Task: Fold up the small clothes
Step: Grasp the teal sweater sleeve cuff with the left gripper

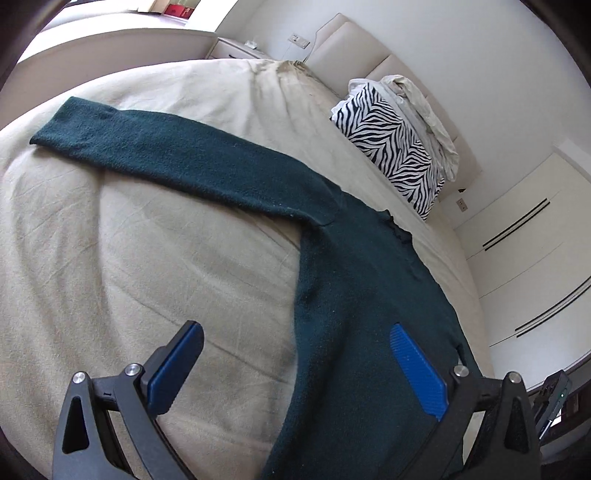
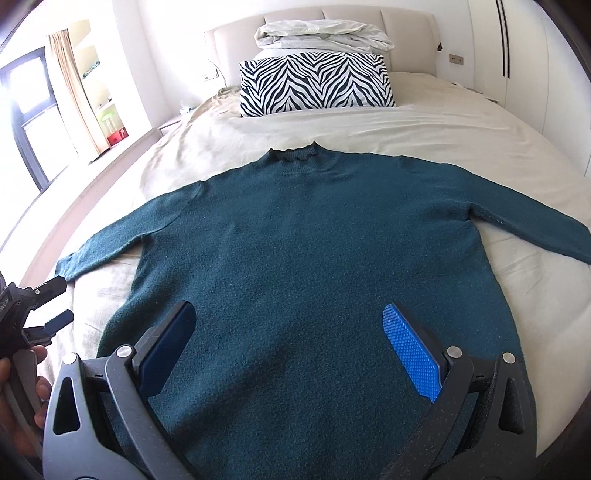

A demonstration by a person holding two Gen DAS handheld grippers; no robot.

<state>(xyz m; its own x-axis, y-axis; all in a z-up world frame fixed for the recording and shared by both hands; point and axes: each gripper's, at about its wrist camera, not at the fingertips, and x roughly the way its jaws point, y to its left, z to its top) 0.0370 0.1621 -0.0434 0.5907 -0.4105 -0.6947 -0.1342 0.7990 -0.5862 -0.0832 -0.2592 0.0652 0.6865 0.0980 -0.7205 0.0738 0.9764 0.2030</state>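
Teal knit sweater (image 2: 317,236) is laid out flat on the bed (image 2: 424,125), pretty much dead centre of the right wrist view. Collar points toward 12 o'clock, one sleeve runs out to about 9 o'clock and the other heads off toward 3 o'clock, where it leaves the picture. Hem side is down at 6 o'clock, under the camera.

Right gripper (image 2: 291,350) hangs over the lower body of the sweater with its blue pads spread wide apart and nothing pinched between them. Can't tell if the tips are actually touching the knit or just above it.

Left gripper (image 1: 295,365) is wide open too and holds nothing. From its own camera, one finger sits over the bare beige sheet at roughly 7 o'clock and the other over the sweater's body at 5 o'clock, so it straddles the side edge of the garment. A long sleeve stretches from there up to 10 o'clock. In the right wrist view you can spot this gripper at 9 o'clock, near the cuff of that sleeve, with a hand (image 2: 22,384) wrapped round its handle.

Zebra-print pillow (image 2: 314,81) sits at 12 o'clock against the padded headboard (image 2: 406,22), with a folded pale blanket (image 2: 321,35) stacked on top of it. It's well apart from the sweater. Curtained window (image 2: 33,96) sits at around 10 o'clock.
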